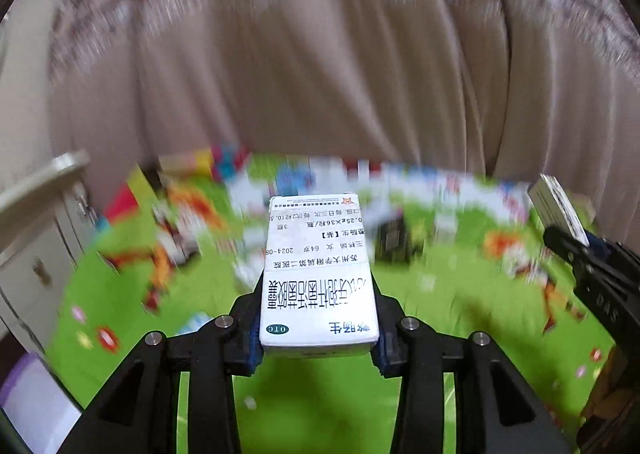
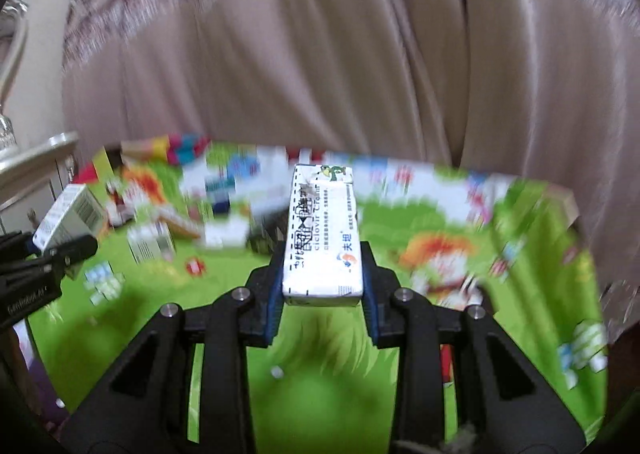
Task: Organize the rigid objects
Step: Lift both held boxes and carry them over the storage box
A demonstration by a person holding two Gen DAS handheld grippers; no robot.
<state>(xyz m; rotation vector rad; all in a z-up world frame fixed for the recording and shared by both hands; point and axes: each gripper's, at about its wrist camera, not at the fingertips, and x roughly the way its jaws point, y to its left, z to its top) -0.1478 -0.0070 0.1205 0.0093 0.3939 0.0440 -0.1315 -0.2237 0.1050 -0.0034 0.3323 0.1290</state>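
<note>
Green cartoon-print mat is covering the surface. Blurred small boxes are lying on it near its far edge

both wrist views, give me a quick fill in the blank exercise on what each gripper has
1. The left gripper is shut on a white ____ box.
2. The right gripper clamps a narrow box with the word "____" printed after "ciclovir".
3. Below both lies a mostly ____ play mat.

Missing: medicine; Cream; green
</note>
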